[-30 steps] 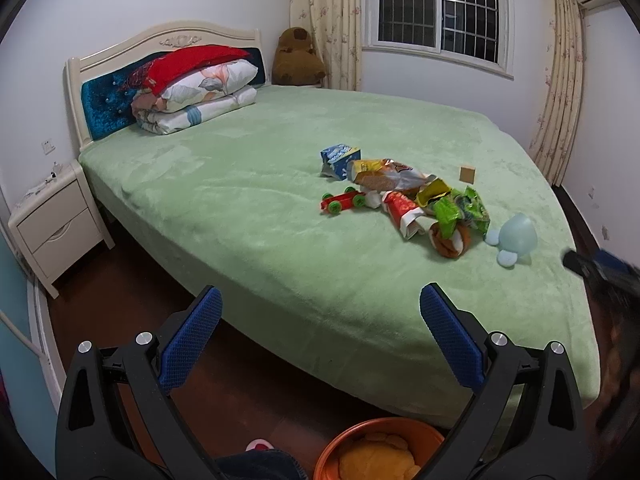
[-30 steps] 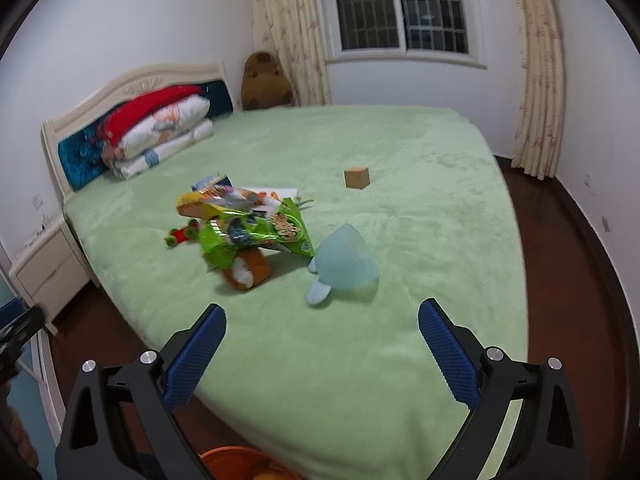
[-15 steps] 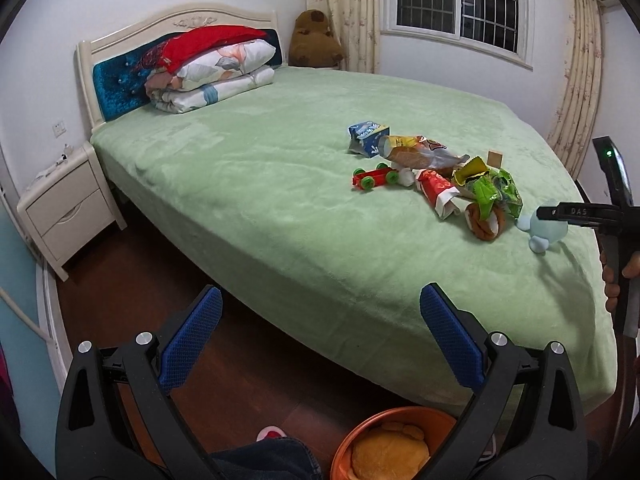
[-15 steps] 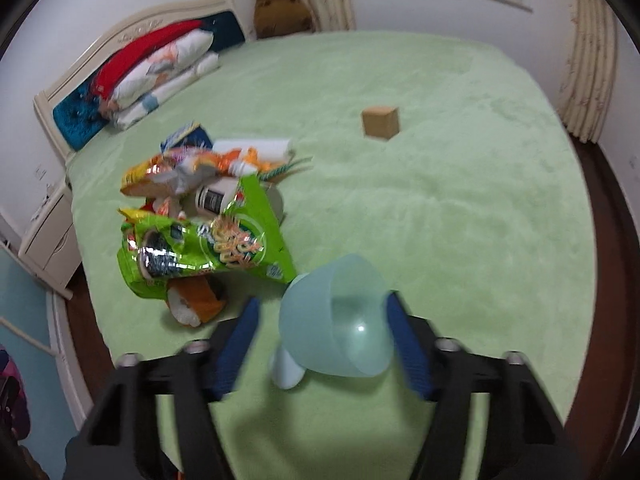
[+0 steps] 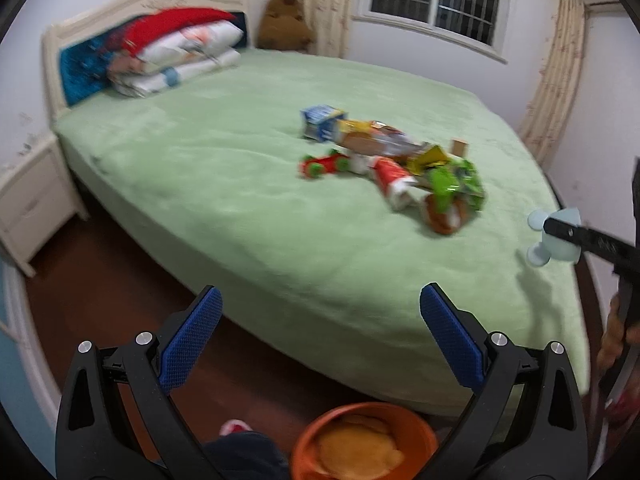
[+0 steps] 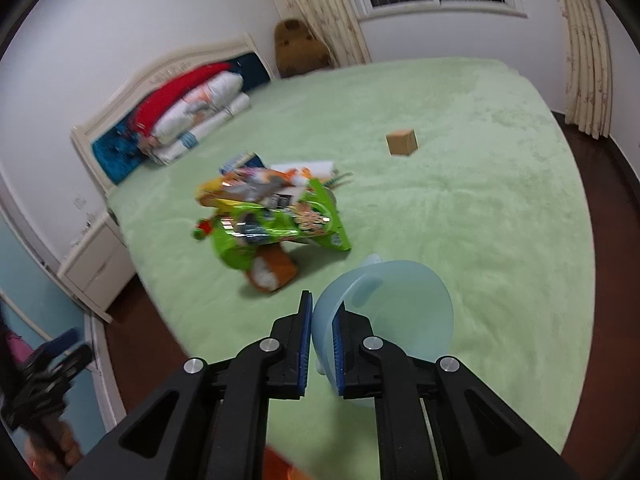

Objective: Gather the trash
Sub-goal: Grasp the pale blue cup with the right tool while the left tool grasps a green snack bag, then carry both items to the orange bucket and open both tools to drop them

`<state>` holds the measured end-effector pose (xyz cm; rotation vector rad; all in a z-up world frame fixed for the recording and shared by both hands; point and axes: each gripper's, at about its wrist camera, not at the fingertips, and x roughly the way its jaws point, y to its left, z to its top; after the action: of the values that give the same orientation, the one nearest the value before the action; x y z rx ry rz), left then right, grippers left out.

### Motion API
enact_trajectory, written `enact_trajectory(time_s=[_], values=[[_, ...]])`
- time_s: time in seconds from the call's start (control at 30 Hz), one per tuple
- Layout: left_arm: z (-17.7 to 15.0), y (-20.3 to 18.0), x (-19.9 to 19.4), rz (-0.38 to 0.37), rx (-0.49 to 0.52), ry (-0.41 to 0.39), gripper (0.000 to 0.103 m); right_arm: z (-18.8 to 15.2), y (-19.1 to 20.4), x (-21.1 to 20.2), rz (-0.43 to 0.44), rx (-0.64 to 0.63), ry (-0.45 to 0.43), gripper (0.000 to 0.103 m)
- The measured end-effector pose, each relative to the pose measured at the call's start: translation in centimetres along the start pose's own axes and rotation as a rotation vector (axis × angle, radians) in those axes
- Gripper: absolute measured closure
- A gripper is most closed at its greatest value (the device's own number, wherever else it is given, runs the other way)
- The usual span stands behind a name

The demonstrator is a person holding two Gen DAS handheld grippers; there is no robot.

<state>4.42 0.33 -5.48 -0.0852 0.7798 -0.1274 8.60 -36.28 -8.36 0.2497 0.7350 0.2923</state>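
Observation:
A pile of trash lies on the green bed (image 5: pixel 240 200): a green snack bag (image 6: pixel 280 224), a yellow wrapper (image 5: pixel 372 136), a blue carton (image 5: pixel 320 120), a red-and-white wrapper (image 5: pixel 394 178) and an orange cup (image 6: pixel 272 272). My right gripper (image 6: pixel 322 320) is shut on the rim of a pale blue plastic cup (image 6: pixel 392 312) and holds it above the bed; it also shows in the left wrist view (image 5: pixel 560 240). My left gripper (image 5: pixel 320 336) is open and empty, above the floor before the bed's edge. An orange bin (image 5: pixel 360 440) with something yellow inside stands below it.
A small brown cardboard box (image 6: pixel 402 142) sits alone further back on the bed. A red toy car (image 5: pixel 324 164) lies by the pile. Pillows (image 5: pixel 180 56) are stacked at the headboard, a brown plush (image 5: pixel 284 20) beside them. A white nightstand (image 5: pixel 28 200) stands left of the bed.
My right gripper moved in over the pale blue cup, closed on its rim and lifted it off the bed. My left gripper stayed open, its view shifting slightly.

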Motion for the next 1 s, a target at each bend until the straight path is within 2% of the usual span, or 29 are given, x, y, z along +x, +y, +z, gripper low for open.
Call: enact_trajectory(time_s=[0.1,0.27,0.37,0.47,0.67,0.7,0.73,0.8,0.83,0.87,1.0], values=[[1.0,-1.3,2.3,-0.112,0.0,0.035,0.006,-1.3,0.4,-2.7,0.036,0.001,-0.04,0.094],[3.6,-4.7,7.7,-0.226,0.07,0.072,0.006,-4.0,1.1,-6.2,0.049,-0.003,-0.075,0.094],[5.5,-6.7,11.0,-0.259,0.11,0.091,0.006,-5.3,1.5,-7.1,0.038,-0.016,-0.077,0.094],[7.2,-8.1,13.6,-0.264,0.106,0.097,0.006,-6.3,1.5,-7.4,0.034,-0.019,-0.069,0.094],[9.8,-9.9,16.1,-0.293,0.071,0.095,0.008,-7.8,0.7,-7.4,0.037,-0.007,-0.048,0.094],[10.0,-10.0,16.2,-0.294,0.066,0.105,0.011,-8.0,0.7,-7.3,0.039,-0.003,-0.047,0.093],[10.1,-10.1,16.4,-0.291,0.062,0.108,0.034,-8.0,0.6,-7.2,0.046,0.001,-0.045,0.094],[10.4,-10.3,16.7,-0.292,0.053,0.13,0.044,-8.2,0.6,-6.9,0.037,-0.002,-0.046,0.093],[10.5,-10.4,16.7,-0.295,0.049,0.13,0.061,-8.2,0.6,-6.7,0.039,-0.001,-0.046,0.094],[10.5,-10.4,16.7,-0.29,0.056,0.129,0.072,-8.2,0.6,-6.6,0.046,0.003,-0.045,0.094],[10.7,-10.2,15.9,-0.298,0.057,0.113,0.076,-8.3,0.8,-6.4,0.045,0.002,-0.047,0.093]])
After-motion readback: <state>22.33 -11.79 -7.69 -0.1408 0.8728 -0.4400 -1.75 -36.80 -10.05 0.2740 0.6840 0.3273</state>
